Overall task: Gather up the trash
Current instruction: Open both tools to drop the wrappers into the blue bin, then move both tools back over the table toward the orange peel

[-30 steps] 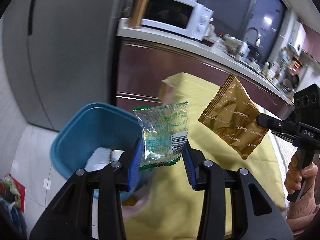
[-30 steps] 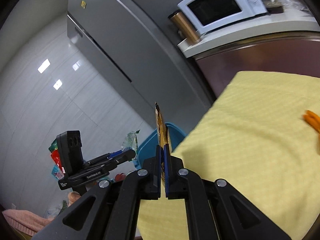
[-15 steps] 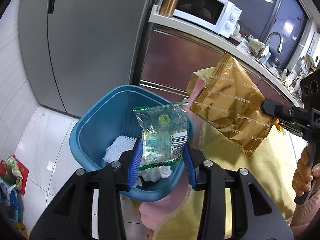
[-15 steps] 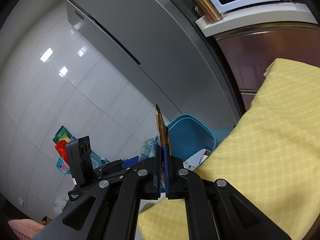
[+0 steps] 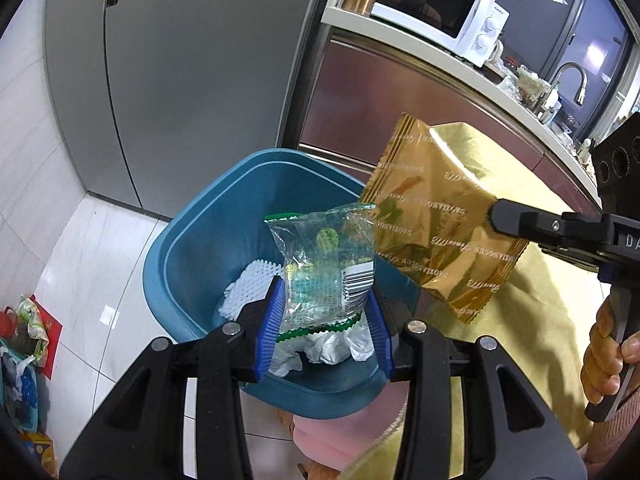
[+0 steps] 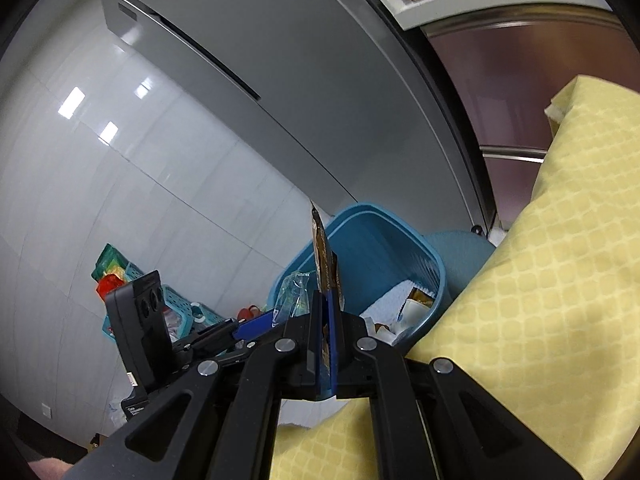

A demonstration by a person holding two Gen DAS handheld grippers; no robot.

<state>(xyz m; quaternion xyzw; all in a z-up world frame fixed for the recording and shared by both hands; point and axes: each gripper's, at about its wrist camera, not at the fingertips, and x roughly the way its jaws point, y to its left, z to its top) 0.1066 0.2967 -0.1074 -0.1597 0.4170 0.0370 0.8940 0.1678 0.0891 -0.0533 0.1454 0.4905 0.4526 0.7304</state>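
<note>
My left gripper (image 5: 326,322) is shut on a clear green-printed wrapper (image 5: 324,268) and holds it right above the blue trash bin (image 5: 192,248), which holds crumpled paper and white foam netting. My right gripper (image 6: 326,344) is shut on a gold foil packet (image 5: 440,220), seen edge-on in the right wrist view (image 6: 322,256). The packet hangs over the bin's right rim, beside the wrapper. The bin also shows in the right wrist view (image 6: 376,240), with the left gripper (image 6: 256,326) to its left.
A yellow tablecloth (image 6: 560,300) covers the table right of the bin. A grey fridge (image 5: 180,80) and steel counter with a microwave (image 5: 436,20) stand behind. Bags and a teal basket (image 6: 176,300) lie on the tiled floor at left.
Both grippers have moved left off the table toward the bin. The wrapper now hangs over the bin's inside and the gold packet has come over its right rim.
</note>
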